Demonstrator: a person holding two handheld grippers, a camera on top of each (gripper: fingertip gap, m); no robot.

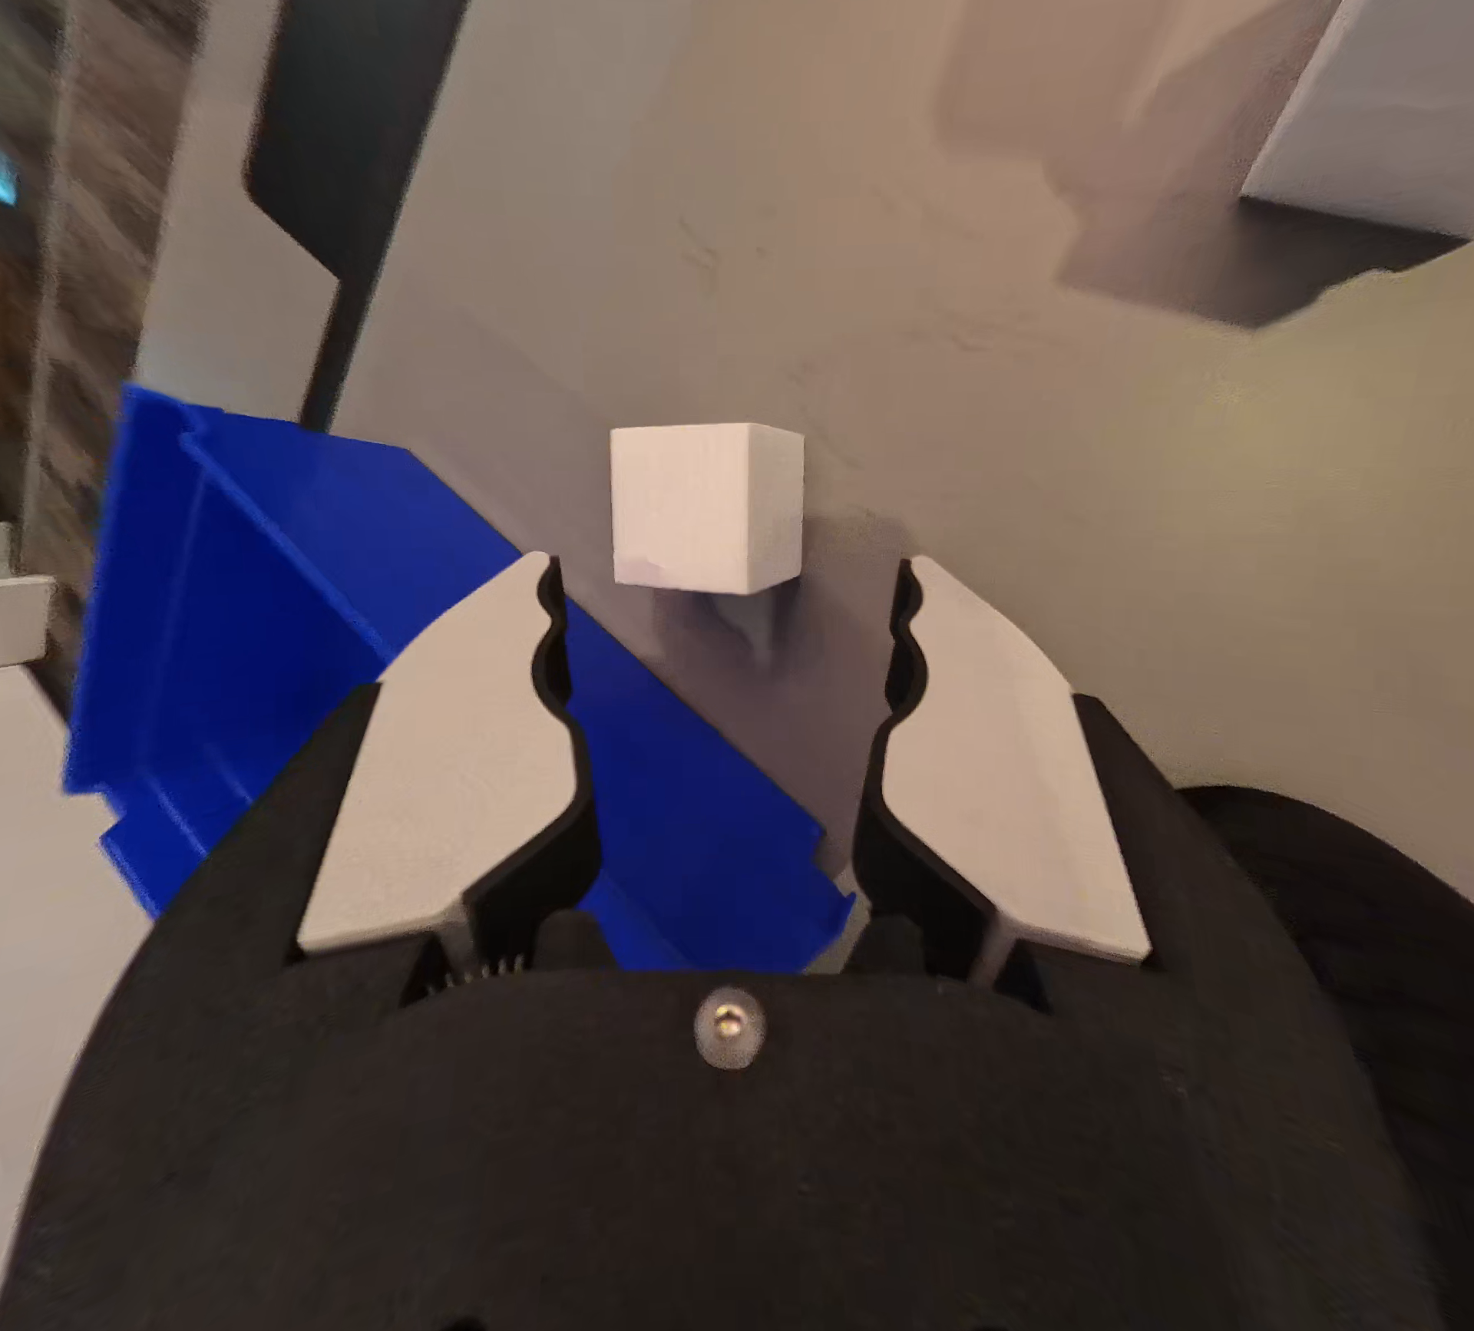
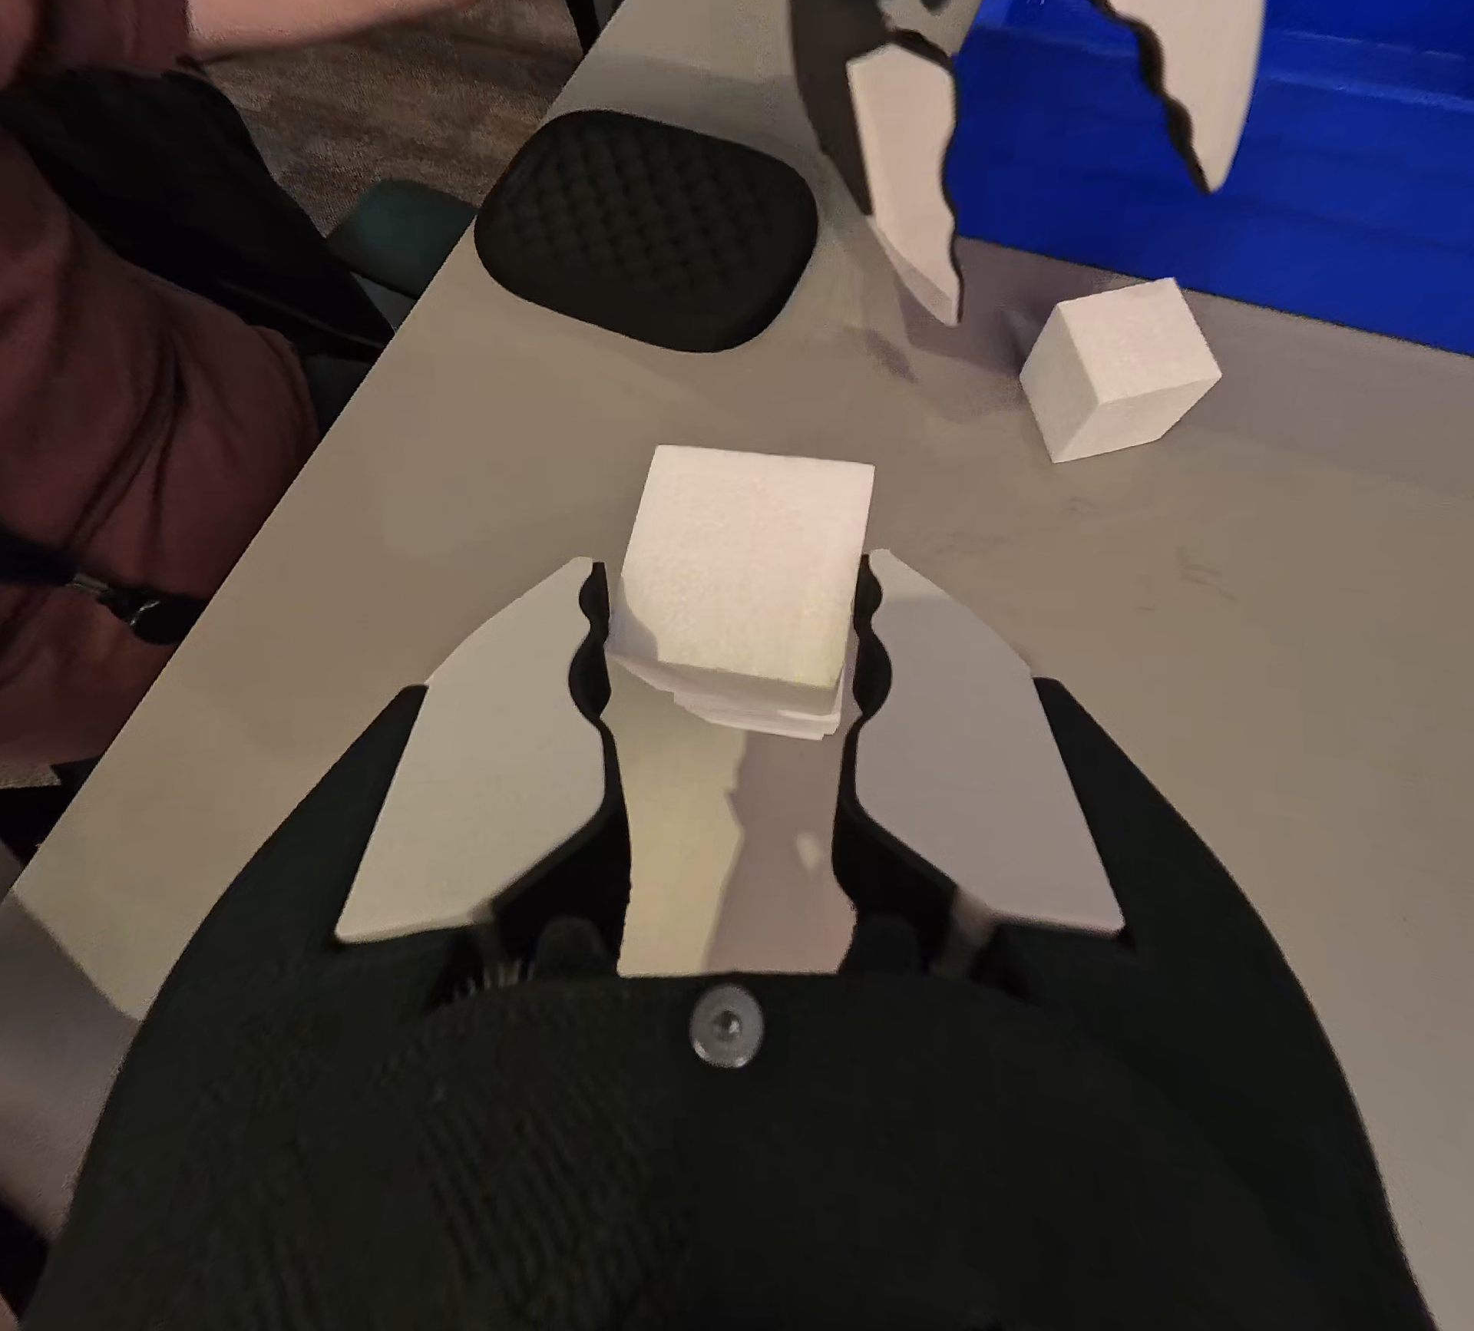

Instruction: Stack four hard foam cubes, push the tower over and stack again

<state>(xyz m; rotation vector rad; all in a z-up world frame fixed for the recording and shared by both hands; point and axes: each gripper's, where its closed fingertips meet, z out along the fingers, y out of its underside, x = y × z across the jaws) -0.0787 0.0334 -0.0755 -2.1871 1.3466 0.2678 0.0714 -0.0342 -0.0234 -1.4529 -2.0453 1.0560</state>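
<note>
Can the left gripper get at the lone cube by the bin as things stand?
Probably yes: the left gripper is open, the cube lies just ahead on bare table, and the bin sits off to one side.

Dim warm light, soft shadows, blurred and warped edges.

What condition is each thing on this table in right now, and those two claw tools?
Left gripper: open, empty, just short of the lone cube.
Lone cube: flat on the table, beside the blue bin.
Right gripper: around the stack's top cube, contact unclear.
Cube stack: upright, layers slightly offset.
Black pad: lying flat.
</note>
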